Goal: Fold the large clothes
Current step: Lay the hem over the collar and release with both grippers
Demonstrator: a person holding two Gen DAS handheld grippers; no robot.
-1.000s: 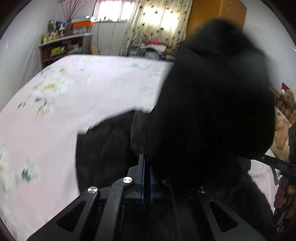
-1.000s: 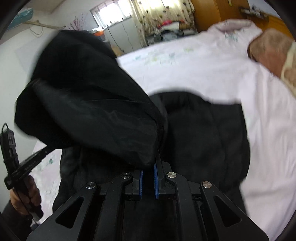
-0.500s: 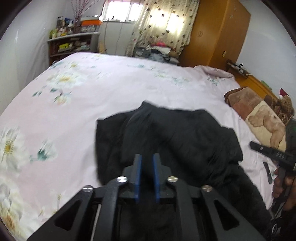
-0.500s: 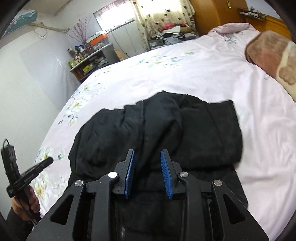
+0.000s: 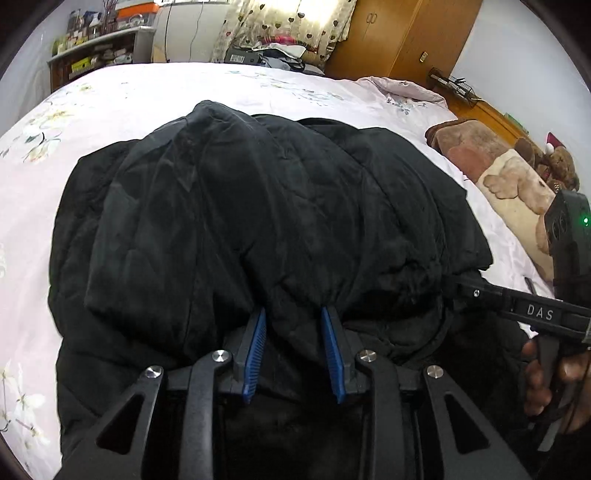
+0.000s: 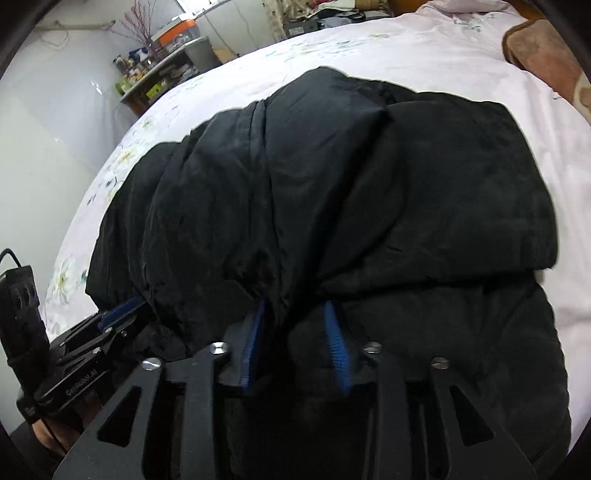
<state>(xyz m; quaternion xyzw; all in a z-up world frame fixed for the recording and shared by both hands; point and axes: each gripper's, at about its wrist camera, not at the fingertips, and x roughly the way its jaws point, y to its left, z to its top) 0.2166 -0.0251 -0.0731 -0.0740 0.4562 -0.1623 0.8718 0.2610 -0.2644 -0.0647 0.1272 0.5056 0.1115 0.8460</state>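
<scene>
A large black padded jacket (image 5: 258, 206) lies folded over itself on the pink floral bed (image 5: 129, 96); it also fills the right wrist view (image 6: 369, 206). My left gripper (image 5: 293, 317) is open, its blue pads spread at the near edge of the folded layer, with cloth bulging loosely between them. My right gripper (image 6: 295, 310) is open the same way at the jacket's near edge. The right gripper also shows at the right of the left wrist view (image 5: 532, 310), and the left gripper at the lower left of the right wrist view (image 6: 118, 314).
A brown bear-print blanket (image 5: 491, 166) and a teddy bear (image 5: 557, 162) lie at the bed's right side. A shelf with clutter (image 5: 99, 48), a curtained window (image 5: 288, 18) and a wooden wardrobe (image 5: 402, 37) stand beyond the bed.
Both grippers carried the jacket's upper part forward over the lower part, laid it down, and opened from shut. They now sit low and close against the folded jacket.
</scene>
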